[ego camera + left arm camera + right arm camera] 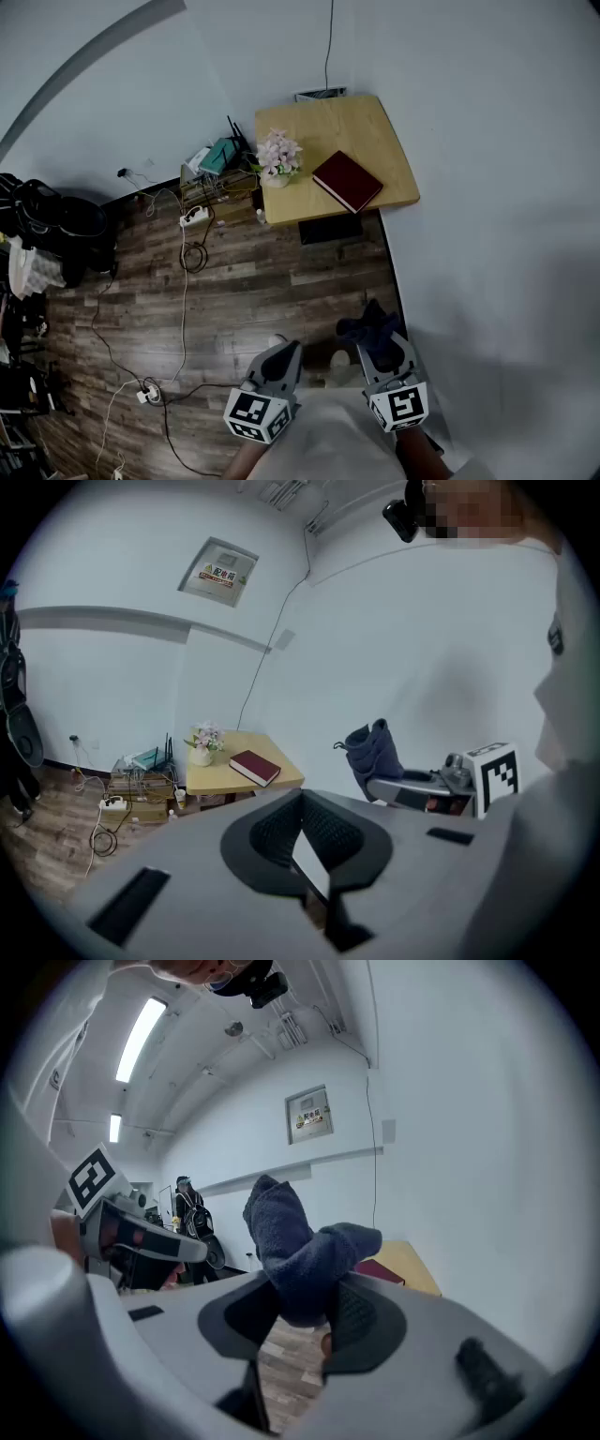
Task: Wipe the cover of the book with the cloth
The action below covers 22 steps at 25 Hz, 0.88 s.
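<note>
A dark red book lies flat on a small yellow wooden table against the far wall, well ahead of both grippers. In the left gripper view the book sits on the table's right half. My right gripper is shut on a dark blue cloth, held low near my body. The cloth bunches up out of the jaws and hides most of the book behind it. My left gripper is beside it, jaws together and empty. Both grippers hang over the floor, apart from the table.
A pot of pale pink flowers stands at the table's left edge, next to the book. Cables, a power strip and boxes lie on the wooden floor left of the table. A white wall runs along the right. Black bags are at far left.
</note>
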Available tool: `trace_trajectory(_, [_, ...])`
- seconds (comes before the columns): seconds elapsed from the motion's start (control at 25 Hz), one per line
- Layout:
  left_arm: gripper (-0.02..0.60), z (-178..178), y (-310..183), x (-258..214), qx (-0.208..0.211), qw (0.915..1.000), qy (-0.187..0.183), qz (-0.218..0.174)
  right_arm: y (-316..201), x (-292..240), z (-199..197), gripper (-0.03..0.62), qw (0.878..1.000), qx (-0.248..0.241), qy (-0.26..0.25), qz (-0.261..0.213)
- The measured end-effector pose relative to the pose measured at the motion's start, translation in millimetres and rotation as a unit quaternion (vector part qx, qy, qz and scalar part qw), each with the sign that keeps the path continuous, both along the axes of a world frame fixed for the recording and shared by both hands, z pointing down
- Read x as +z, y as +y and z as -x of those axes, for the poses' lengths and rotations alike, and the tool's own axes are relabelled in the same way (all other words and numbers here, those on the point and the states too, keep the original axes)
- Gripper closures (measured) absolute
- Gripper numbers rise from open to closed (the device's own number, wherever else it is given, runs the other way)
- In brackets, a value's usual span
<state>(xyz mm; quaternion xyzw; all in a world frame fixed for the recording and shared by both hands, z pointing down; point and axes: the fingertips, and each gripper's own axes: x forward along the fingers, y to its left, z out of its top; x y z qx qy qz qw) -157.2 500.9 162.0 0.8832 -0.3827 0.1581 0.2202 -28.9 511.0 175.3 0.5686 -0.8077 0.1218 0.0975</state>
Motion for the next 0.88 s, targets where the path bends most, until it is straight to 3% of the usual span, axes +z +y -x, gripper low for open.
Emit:
trace_trajectory(0.24, [0.572, -4.8, 10.1, 0.0, 0.001, 0.9999, -0.006, -0.011, 7.6, 12.9, -4.8, 0.45, 1.0, -0.002, -0.012, 0.014])
trace_trajectory(0.52, [0.572, -6.3, 14.0, -2.2, -0.013, 0.9998, 0.003, -0.015, -1.5, -0.1, -6.9, 0.451, 1.0, -0.023, 0.013, -0.011])
trace_trajectory(0.88, [0.572, -45.6, 19.2, -1.3, 0.032, 0.9994, 0.003, -0.016, 15.1, 5.1, -36.4, 0.445, 1.0, 0.013, -0.021, 0.011])
